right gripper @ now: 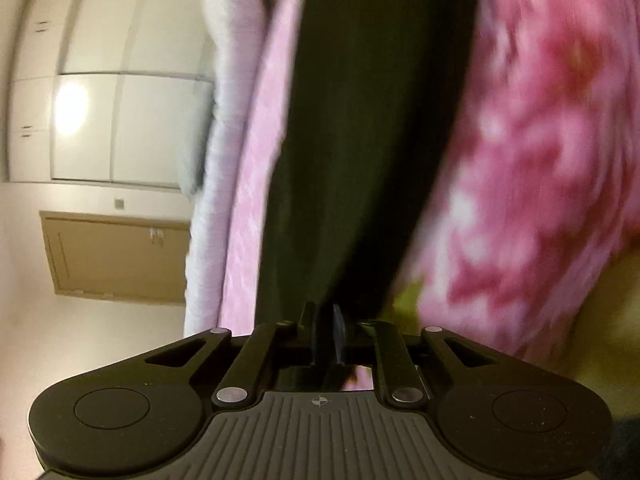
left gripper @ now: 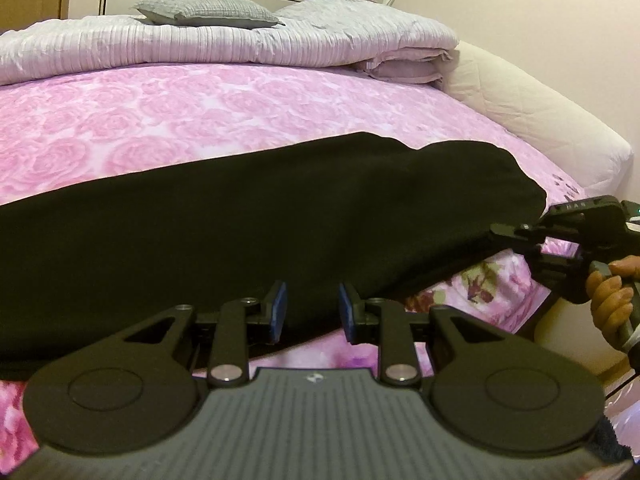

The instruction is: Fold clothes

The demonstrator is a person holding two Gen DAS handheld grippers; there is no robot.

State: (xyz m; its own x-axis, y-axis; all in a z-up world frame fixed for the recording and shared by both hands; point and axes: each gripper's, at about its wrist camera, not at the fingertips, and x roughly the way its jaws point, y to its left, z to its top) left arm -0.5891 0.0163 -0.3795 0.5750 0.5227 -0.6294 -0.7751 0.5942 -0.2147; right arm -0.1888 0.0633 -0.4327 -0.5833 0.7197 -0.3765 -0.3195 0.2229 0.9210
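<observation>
A bed with a pink rose-print sheet carries the black garment, spread along its near edge. At the head lie a ribbed lilac duvet and a grey pillow; behind stand a white wardrobe and a brown door. The left claw stands apart, cloth between its pads. The right claw is clamped on the garment's end. No writing is legible.
</observation>
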